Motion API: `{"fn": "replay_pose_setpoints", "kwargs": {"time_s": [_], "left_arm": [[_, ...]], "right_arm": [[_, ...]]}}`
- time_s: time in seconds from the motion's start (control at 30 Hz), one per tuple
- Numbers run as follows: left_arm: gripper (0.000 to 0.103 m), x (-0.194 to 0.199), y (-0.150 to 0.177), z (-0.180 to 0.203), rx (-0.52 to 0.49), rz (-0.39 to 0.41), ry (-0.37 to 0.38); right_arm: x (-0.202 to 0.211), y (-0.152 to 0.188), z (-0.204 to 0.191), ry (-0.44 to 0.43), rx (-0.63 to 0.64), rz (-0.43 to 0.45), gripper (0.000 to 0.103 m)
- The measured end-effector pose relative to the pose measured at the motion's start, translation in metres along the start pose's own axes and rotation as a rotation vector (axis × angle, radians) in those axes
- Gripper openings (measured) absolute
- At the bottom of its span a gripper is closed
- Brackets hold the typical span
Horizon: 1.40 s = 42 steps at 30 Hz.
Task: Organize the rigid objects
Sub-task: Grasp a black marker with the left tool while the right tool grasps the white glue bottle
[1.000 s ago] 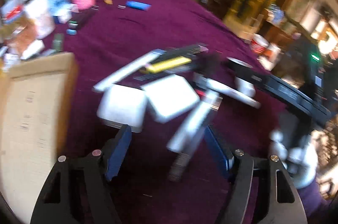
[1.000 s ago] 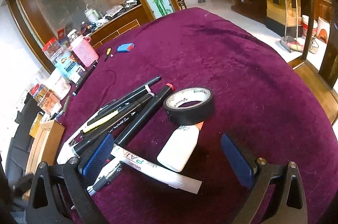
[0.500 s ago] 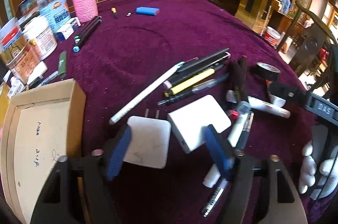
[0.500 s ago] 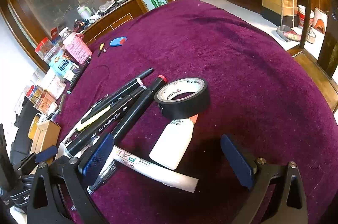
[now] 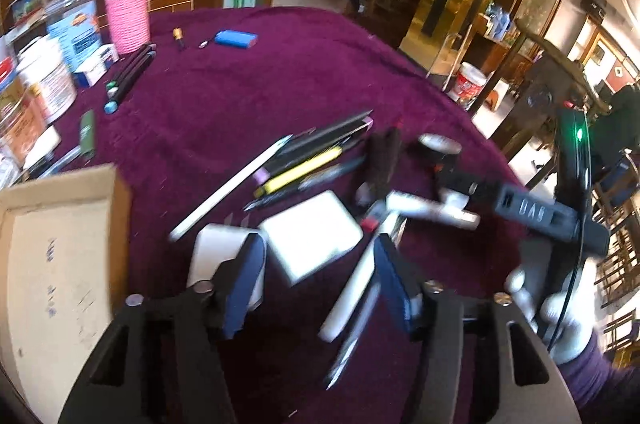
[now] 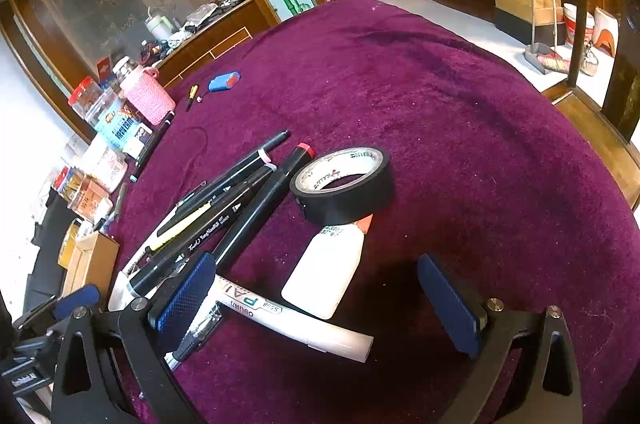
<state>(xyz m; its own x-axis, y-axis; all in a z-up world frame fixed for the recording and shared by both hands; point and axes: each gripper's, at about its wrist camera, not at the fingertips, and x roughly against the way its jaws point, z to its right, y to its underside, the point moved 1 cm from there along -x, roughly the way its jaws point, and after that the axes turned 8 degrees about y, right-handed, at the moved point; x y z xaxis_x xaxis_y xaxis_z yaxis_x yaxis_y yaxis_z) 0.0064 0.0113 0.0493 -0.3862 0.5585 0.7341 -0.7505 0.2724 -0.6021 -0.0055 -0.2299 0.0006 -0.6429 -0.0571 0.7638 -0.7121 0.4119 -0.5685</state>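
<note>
Two flat white square blocks point(image 5: 310, 238) lie on the purple tabletop point(image 5: 280, 84) among pens, one now between the half-open left claw point(image 5: 316, 284), narrower than before; the right claw point(image 6: 320, 304) gapes empty.

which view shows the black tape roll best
The right wrist view: the black tape roll sits sharp and whole near the middle, lying flat, its white inner core readable, beside the white bottle. The left wrist view shows it only small, far off and blurred.
</note>
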Motion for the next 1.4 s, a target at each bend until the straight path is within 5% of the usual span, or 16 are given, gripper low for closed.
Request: {"fn": "replay_pose_setpoints", "kwargs": {"time_s": [0.27,0.43,0.8,0.97,1.2,1.4], "left_arm": [[0.058,-0.06,-0.056,0.044,-0.112,-0.063,-0.069],[0.016,-0.111,-0.057,0.056,-0.186,-0.237,-0.129],[0.014,-0.119,-0.062,0.06,-0.166,-0.214,-0.117],[0.014,-0.087,-0.051,0.058,-0.135,-0.138,-0.074],[0.014,0.007,-0.017,0.027,-0.007,0.021,0.017],[0.014,0.067,0.019,-0.011,0.088,0.109,0.031]], "right_arm": [[0.01,-0.004,0.025,-0.013,-0.122,0.035,0.102],[0.011,-0.006,0.036,-0.029,-0.177,0.032,0.102],[0.01,-0.007,0.031,-0.037,-0.158,0.028,0.102],[0.008,-0.007,0.032,-0.034,-0.155,0.031,0.102],[0.008,-0.006,0.034,-0.049,-0.164,0.038,0.102],[0.006,-0.006,0.014,0.075,-0.052,-0.018,0.1]]}}
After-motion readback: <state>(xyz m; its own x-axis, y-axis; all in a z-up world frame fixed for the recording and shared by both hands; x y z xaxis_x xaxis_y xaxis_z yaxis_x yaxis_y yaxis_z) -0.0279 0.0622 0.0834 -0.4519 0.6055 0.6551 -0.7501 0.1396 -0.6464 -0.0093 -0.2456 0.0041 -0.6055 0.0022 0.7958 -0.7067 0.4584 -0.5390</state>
